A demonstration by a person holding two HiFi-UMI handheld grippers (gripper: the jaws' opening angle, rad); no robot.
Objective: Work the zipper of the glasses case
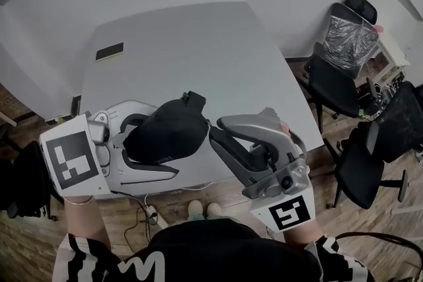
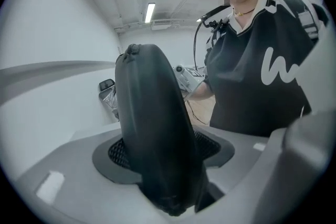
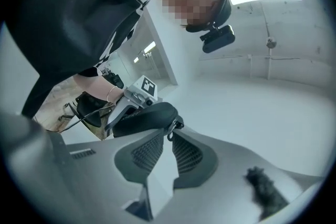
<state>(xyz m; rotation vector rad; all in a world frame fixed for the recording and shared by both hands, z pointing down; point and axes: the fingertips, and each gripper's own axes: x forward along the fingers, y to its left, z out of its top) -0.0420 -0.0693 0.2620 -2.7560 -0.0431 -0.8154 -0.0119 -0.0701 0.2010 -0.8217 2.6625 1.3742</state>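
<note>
Left gripper [image 2: 165, 153] clamps the black glasses case [image 1: 165, 135] near the desk's [image 1: 198, 56] 6 o'clock edge; right gripper [image 3: 169, 132] pinches the zipper pull [image 3: 171, 125] at the case's 3 o'clock end.

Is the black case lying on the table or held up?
Held up: the left tongs clamp the case and the right tongs pinch its zipper pull.

only one readable sign is showing: a big white letter [image 2: 278, 68], looking like a "w", is standing on the chest of the person's black shirt [image 2: 247, 107]. in the head view it is appearing at the bottom edge, turned over. the square markers [image 1: 69, 158] on the cubes of the left gripper [image 1: 162, 141] and right gripper [image 3: 169, 136] are carrying only black-and-white block patterns.
</note>
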